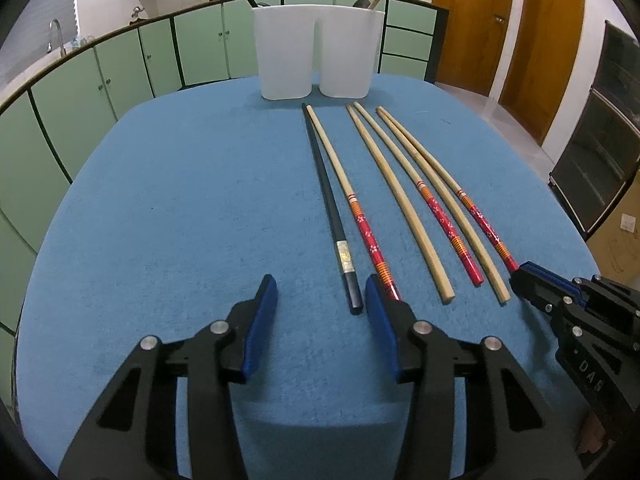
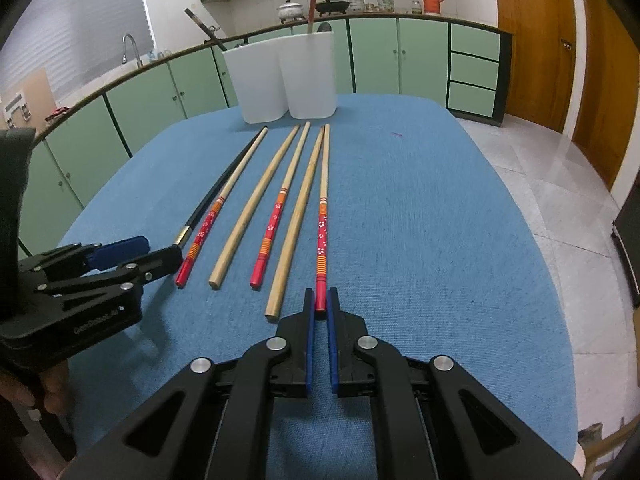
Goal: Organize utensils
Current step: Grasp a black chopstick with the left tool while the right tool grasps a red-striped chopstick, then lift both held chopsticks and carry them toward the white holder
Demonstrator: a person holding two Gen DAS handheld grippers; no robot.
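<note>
Several chopsticks lie side by side on the blue table (image 1: 180, 200): one black chopstick (image 1: 328, 204), red-handled ones and plain bamboo ones. Two white cups (image 1: 316, 52) stand at the far edge, with a dark chopstick in the left one and a red one in the right. My left gripper (image 1: 322, 300) is open, its fingers straddling the black chopstick's near end. My right gripper (image 2: 319, 304) is shut on the near end of the rightmost red-handled chopstick (image 2: 323, 216), which lies on the table. The right gripper also shows in the left wrist view (image 1: 524, 276).
Green kitchen cabinets (image 1: 120, 68) and a counter with pots run behind the table. Wooden doors (image 1: 500, 28) stand at the right. Tiled floor (image 2: 540, 168) lies to the right of the table. The left half of the table is bare cloth.
</note>
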